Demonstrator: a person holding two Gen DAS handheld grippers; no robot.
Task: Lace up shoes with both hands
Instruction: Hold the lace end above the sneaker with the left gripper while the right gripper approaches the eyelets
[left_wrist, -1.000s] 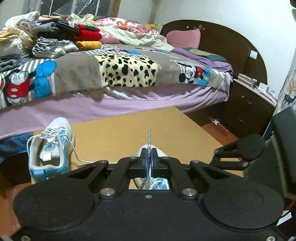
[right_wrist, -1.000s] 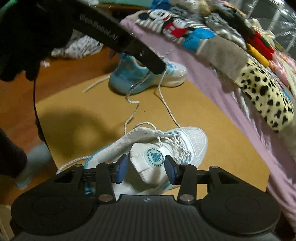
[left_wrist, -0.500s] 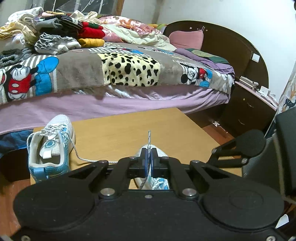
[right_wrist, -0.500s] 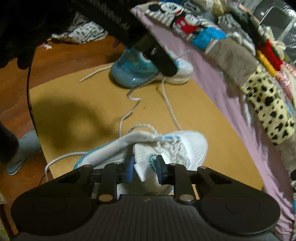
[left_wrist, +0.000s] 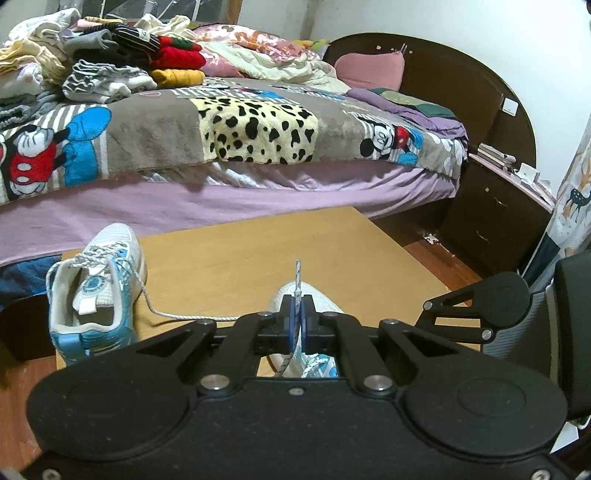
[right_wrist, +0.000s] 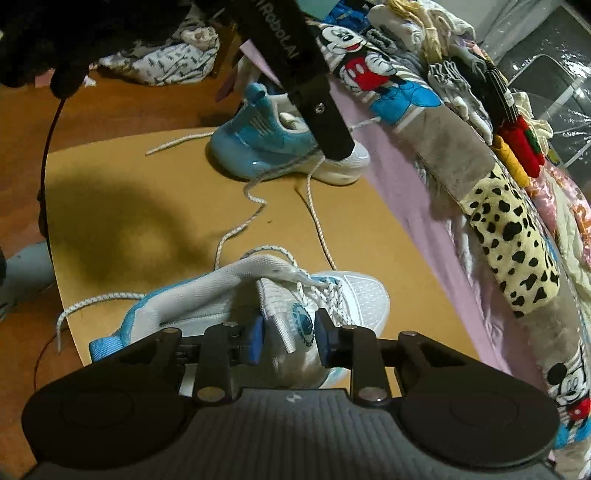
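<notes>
A white-and-blue sneaker (right_wrist: 351, 295) lies on the brown board (right_wrist: 147, 184) right under my right gripper (right_wrist: 288, 341). Its white tongue (right_wrist: 295, 325), with a round blue logo, stands between the blue pads, which touch its sides while the jaws are opening slightly. My left gripper (left_wrist: 297, 317) is shut on a white speckled lace (left_wrist: 297, 271), whose tip sticks up above the pads. In the right wrist view the left gripper (right_wrist: 334, 151) hangs over the board, and the lace (right_wrist: 317, 221) drops from it to the near sneaker. A second sneaker (left_wrist: 96, 288) rests at the board's far left.
A bed (left_wrist: 258, 184) with a purple sheet and cartoon blanket borders the board; folded clothes (left_wrist: 110, 55) are piled on it. A dark nightstand (left_wrist: 491, 218) stands at the right. A loose lace end (right_wrist: 92, 306) trails off the board's near edge. A gloved hand (right_wrist: 55, 37) holds the left gripper.
The right jaws closed from wide around the tongue to pressing it, then eased apart a little, and the right view rolled slightly. The left gripper kept still with the lace pinched.
</notes>
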